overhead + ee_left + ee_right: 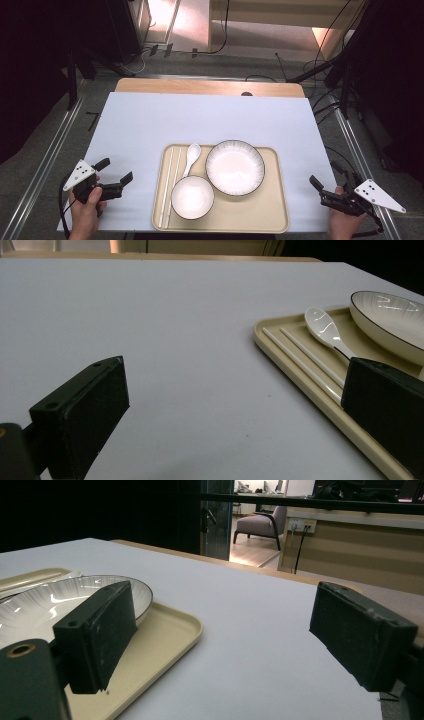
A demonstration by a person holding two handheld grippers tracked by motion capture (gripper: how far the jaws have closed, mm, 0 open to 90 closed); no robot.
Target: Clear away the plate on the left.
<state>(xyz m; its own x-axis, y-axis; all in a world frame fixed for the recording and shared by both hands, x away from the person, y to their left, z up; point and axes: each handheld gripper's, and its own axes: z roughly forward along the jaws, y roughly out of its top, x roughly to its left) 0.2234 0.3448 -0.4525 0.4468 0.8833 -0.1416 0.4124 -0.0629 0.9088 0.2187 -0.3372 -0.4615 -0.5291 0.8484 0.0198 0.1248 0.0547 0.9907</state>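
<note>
A beige tray (276,210) lies at the table's near middle. On it are a large white plate with a dark rim (235,166), a smaller white bowl (192,197), a white spoon (192,156) and a pair of white chopsticks (170,185) along its left side. My left gripper (116,174) hovers open to the left of the tray, empty. My right gripper (325,176) is open at the table's right edge, right of the tray, empty. The left gripper view has the tray (300,385), spoon (324,326), chopsticks (305,360) and plate (387,320). The right gripper view has the plate (45,605) and tray (170,630).
A pale grey-white sheet (200,120) covers the table; a wooden strip (210,87) runs along its far edge. Cables and dark stands lie on the floor beyond and at both sides. Metal rails (45,160) run beside the table.
</note>
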